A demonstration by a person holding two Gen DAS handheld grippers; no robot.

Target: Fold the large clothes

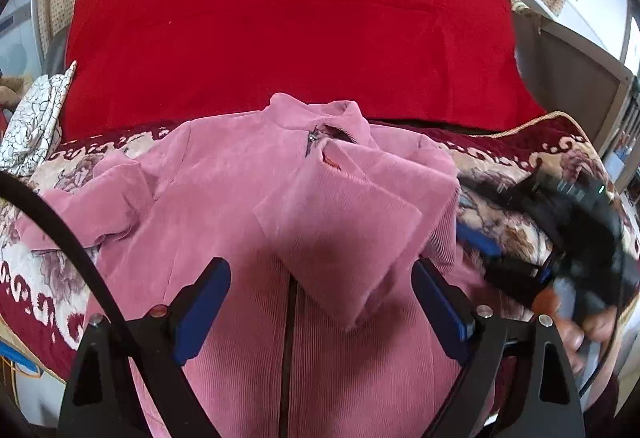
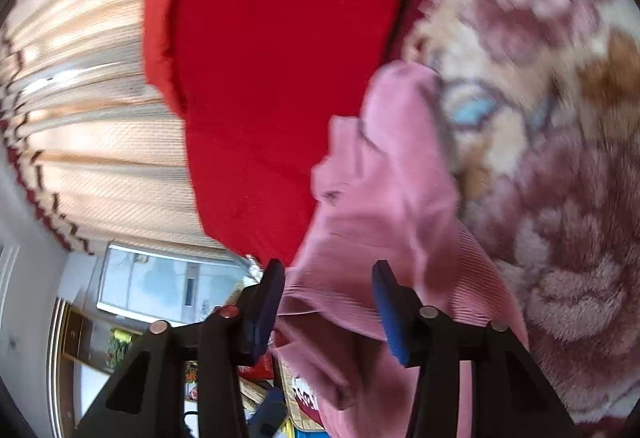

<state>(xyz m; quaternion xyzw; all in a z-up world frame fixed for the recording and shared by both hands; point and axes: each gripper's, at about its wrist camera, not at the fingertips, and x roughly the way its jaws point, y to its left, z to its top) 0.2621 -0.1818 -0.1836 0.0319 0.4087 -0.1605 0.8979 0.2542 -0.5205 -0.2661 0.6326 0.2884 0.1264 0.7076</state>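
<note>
A pink corduroy jacket [image 1: 248,197] lies front-up on the floral blanket [image 1: 504,173], its zip running down the middle. Its right sleeve [image 1: 348,238] is folded across the chest; the left sleeve [image 1: 100,197] lies bunched out to the side. My left gripper [image 1: 322,302] is open above the jacket's front, holding nothing. My right gripper [image 2: 328,302] is open, tilted sideways at the jacket's right edge [image 2: 380,197], with pink cloth between its blue pads; this view is blurred. The right gripper also shows in the left wrist view [image 1: 560,238], blurred, at the right of the jacket.
A large red cushion [image 1: 288,25] stands behind the jacket. A white crackle-print cloth [image 1: 36,117] lies at the left. Beige curtains [image 2: 92,109] and a window [image 2: 160,286] are behind. Clutter [image 2: 272,398] sits below the bed edge.
</note>
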